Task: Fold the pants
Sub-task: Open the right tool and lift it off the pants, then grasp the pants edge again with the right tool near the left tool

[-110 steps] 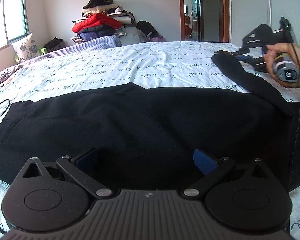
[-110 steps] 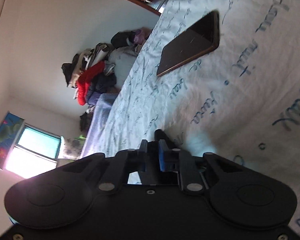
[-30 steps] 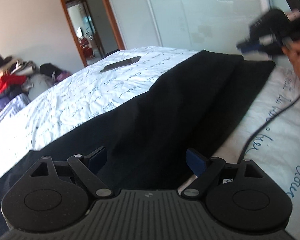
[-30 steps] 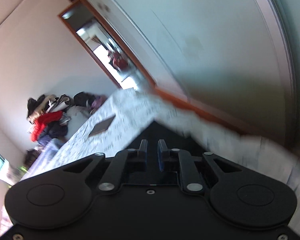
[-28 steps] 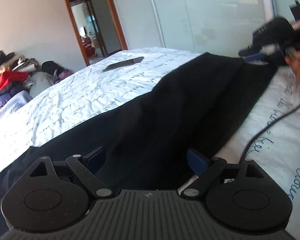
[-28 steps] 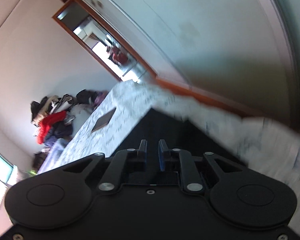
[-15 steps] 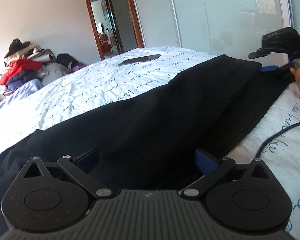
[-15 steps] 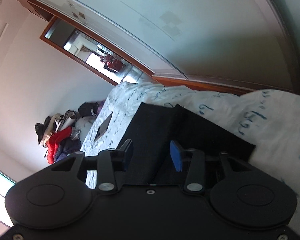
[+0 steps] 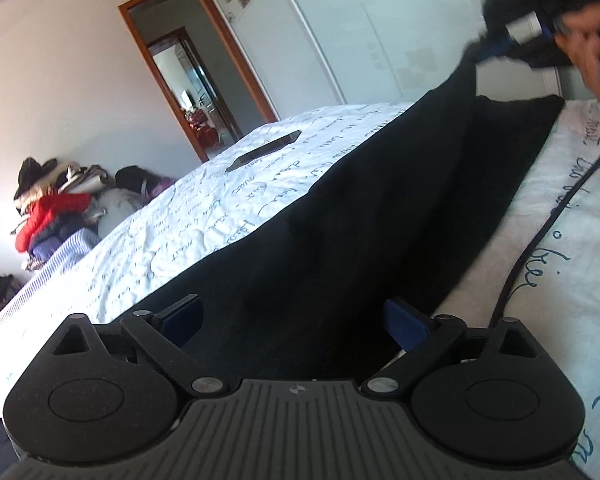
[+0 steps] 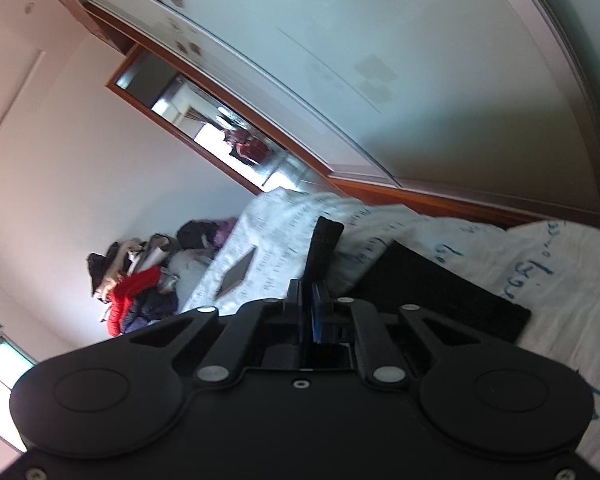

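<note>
Currently on my list: black pants (image 9: 364, 216), spread across the white bedcover (image 9: 204, 220) with blue writing, running from the lower left of the left wrist view up to the upper right. My left gripper (image 9: 294, 318) sits at the bottom centre of that view, jaws spread wide over the cloth, pads pressing nothing. My right gripper (image 10: 307, 312), bottom centre of its own view, has just snapped closed and pinches a strip of the pants that stands up from between its blue pads; in the left wrist view the same gripper lifts that corner at the upper right, a hand (image 9: 592, 46) around it. Black cable (image 9: 548, 220), along the right edge over the bedcover. Dark phone (image 9: 265, 155), flat on the bed, centre-left. Clothes pile (image 9: 56, 204) with a red jacket, far left. Wooden doorway (image 9: 192, 80), upper middle.
</note>
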A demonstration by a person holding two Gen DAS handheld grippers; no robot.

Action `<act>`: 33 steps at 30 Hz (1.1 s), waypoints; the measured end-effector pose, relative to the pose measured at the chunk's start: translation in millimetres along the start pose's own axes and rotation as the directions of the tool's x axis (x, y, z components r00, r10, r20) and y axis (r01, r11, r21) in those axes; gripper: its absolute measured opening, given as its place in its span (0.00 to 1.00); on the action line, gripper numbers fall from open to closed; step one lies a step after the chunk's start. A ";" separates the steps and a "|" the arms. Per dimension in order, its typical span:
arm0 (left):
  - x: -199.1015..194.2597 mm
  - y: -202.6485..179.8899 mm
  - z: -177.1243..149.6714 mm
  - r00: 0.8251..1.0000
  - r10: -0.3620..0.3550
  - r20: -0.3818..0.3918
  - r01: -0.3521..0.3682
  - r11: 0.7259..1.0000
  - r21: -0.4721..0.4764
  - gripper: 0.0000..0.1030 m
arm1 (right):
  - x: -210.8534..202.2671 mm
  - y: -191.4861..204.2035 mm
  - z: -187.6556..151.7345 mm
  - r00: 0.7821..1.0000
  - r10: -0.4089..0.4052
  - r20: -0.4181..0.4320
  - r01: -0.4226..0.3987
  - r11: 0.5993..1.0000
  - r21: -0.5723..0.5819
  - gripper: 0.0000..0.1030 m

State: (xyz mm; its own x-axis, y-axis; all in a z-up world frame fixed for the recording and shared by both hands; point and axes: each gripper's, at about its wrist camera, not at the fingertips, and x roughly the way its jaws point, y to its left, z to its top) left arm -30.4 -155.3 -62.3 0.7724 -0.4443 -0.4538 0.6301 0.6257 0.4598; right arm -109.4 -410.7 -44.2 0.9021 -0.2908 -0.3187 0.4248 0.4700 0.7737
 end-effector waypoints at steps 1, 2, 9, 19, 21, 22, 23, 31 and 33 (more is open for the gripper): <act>1.1 0.1 1.2 1.000 -0.003 -0.001 0.003 1.000 -0.002 0.93 | -2.6 3.9 1.1 1.000 0.012 0.006 -0.012 1.000 -0.005 0.07; 2.5 0.3 2.4 1.000 -0.007 -0.005 0.007 1.000 -0.008 0.93 | -5.2 8.4 1.8 1.000 0.026 0.011 -0.026 1.000 -0.010 0.07; 10.0 3.8 11.3 0.998 -0.051 -0.037 0.049 0.997 -0.057 0.71 | -18.7 35.9 7.3 0.994 0.096 0.058 -0.092 0.994 -0.065 0.05; 8.8 42.5 -0.3 0.975 -0.210 -0.068 0.176 0.926 -0.333 0.71 | -15.8 23.3 -6.8 0.982 -0.190 0.016 0.181 0.902 -0.393 0.15; 6.2 54.0 -2.6 0.968 -0.242 -0.073 0.194 0.897 -0.398 0.74 | -13.8 24.7 -19.6 0.964 -0.267 0.023 0.236 0.808 -0.540 0.20; 5.0 58.8 -2.6 0.965 -0.252 -0.077 0.196 0.882 -0.428 0.74 | -14.2 28.6 -26.9 0.960 -0.279 0.019 0.231 0.752 -0.618 0.20; 3.3 64.1 -3.0 0.962 -0.261 -0.077 0.199 0.868 -0.454 0.75 | -16.3 34.3 -35.3 0.961 -0.274 0.022 0.213 0.691 -0.690 0.20; -6.1 97.8 -1.3 0.959 -0.275 -0.070 0.187 0.796 -0.576 0.80 | -42.7 94.9 -142.3 0.989 -0.033 -0.145 -0.143 0.058 -0.988 0.40; -6.5 105.0 -0.9 0.963 -0.255 -0.083 0.160 0.794 -0.587 0.80 | -41.6 103.4 -164.4 0.982 -0.029 -0.187 -0.188 -0.062 -0.980 0.40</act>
State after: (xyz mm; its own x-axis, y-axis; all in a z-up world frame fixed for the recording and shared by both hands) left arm 30.7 -86.1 -11.7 0.5768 -0.5344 -0.6178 0.5765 0.8021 -0.1556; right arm -90.6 -213.0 -41.0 0.8874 -0.1438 -0.4379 -0.1223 0.8426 -0.5244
